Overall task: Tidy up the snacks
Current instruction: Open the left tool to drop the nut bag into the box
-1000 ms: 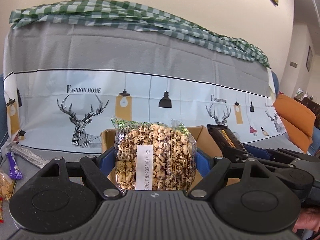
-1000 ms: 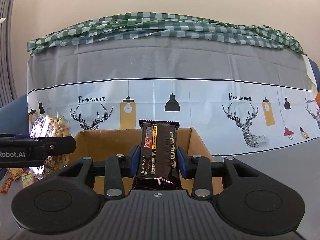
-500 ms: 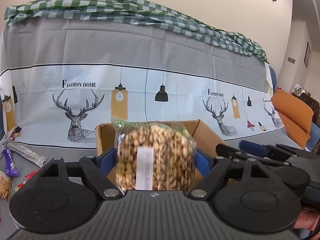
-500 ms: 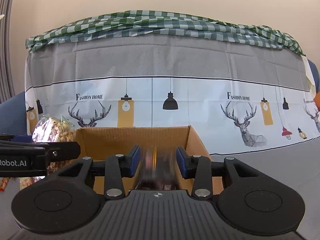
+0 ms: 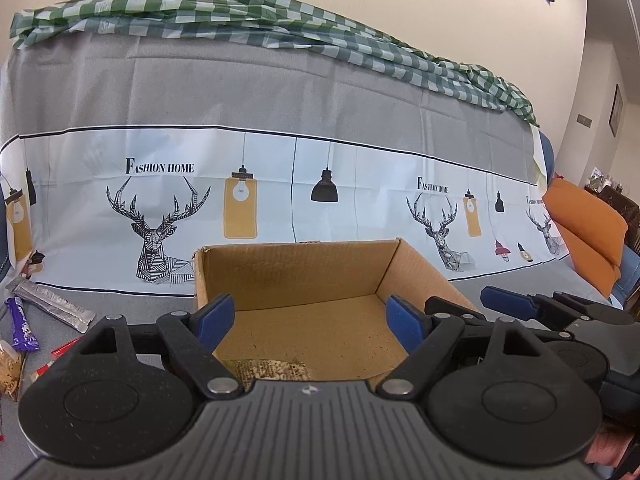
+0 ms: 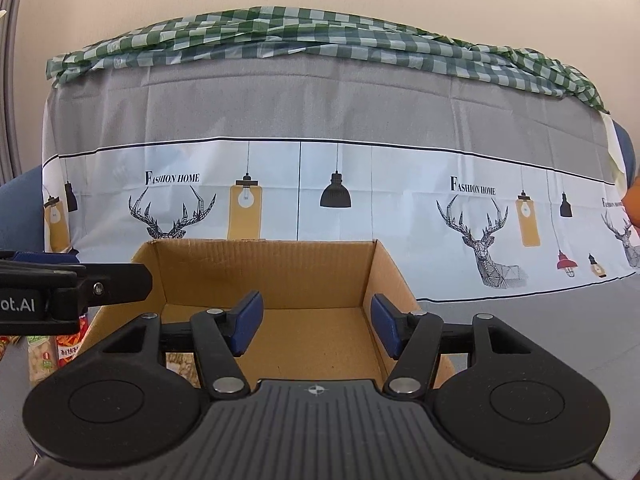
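Grippers over the box — both empty.

My left gripper points forward and a little downward over the box's near edge, jaws spread wide with nothing between them; the nut bag lies on the box floor just under it, mostly hidden by the tool. My right gripper sits beside it at the same tilt, jaws opening, nothing between the pads — I cannot see the bar it would drop. Loose snacks lie on the cloth to the left.
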`<act>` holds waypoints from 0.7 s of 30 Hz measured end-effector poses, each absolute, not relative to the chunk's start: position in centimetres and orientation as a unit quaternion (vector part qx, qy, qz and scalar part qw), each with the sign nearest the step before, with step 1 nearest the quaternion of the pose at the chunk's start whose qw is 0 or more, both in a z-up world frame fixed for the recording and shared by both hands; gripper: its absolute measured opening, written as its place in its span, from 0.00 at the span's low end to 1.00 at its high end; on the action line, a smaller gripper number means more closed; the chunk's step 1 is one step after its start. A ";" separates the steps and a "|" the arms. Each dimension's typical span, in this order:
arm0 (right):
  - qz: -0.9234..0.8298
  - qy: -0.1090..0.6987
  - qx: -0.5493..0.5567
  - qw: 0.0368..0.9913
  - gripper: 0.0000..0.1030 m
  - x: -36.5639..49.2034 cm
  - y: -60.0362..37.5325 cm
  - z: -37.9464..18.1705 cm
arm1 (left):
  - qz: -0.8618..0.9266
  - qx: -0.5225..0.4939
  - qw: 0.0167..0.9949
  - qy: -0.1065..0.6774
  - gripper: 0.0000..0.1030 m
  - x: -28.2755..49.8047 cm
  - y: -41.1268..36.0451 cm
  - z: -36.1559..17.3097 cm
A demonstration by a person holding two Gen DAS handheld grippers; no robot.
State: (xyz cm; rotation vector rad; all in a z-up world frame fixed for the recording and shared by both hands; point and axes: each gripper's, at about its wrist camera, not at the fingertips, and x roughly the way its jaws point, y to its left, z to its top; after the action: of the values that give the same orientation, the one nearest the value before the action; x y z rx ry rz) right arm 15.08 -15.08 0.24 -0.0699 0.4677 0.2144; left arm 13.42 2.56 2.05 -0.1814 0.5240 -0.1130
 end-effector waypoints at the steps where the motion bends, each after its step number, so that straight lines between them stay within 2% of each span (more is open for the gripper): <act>1: 0.106 0.231 -0.034 0.966 0.60 15.1 -15.1 0.2 | -0.055 -0.089 0.960 0.258 0.84 13.4 2.6 2.1; 7: 0.106 0.232 -0.027 0.966 0.60 15.1 -14.7 0.3 | -0.037 -0.095 0.965 0.241 0.81 13.1 3.4 2.4; 10: 0.109 0.233 -0.022 0.966 0.60 14.9 -14.0 0.3 | -0.018 -0.096 0.971 0.220 0.71 12.1 4.3 2.4; 12: 0.113 0.235 -0.019 0.965 0.60 14.6 -13.3 0.2 | -0.009 -0.085 0.972 0.219 0.54 11.4 4.8 2.5; 13: 0.115 0.237 -0.018 0.965 0.60 14.5 -13.0 0.1 | -0.003 -0.080 0.972 0.221 0.50 11.0 5.2 2.5; 15: 0.122 0.240 -0.012 0.963 0.60 14.1 -12.2 0.1 | 0.004 -0.078 0.971 0.225 0.35 10.2 6.1 2.8; 18: 0.138 0.236 -0.006 0.962 0.56 13.3 -10.7 0.3 | 0.010 -0.101 0.967 0.233 0.32 9.0 8.4 3.5; 21: 0.162 0.228 -0.002 0.960 0.44 12.3 -8.9 0.6 | 0.019 -0.098 0.967 0.233 0.31 7.8 11.1 4.3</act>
State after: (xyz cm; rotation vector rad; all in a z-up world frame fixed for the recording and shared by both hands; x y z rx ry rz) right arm 12.30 -8.91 0.56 -0.0031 0.4624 0.3294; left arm 7.77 11.05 4.33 -0.1972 0.4719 0.0389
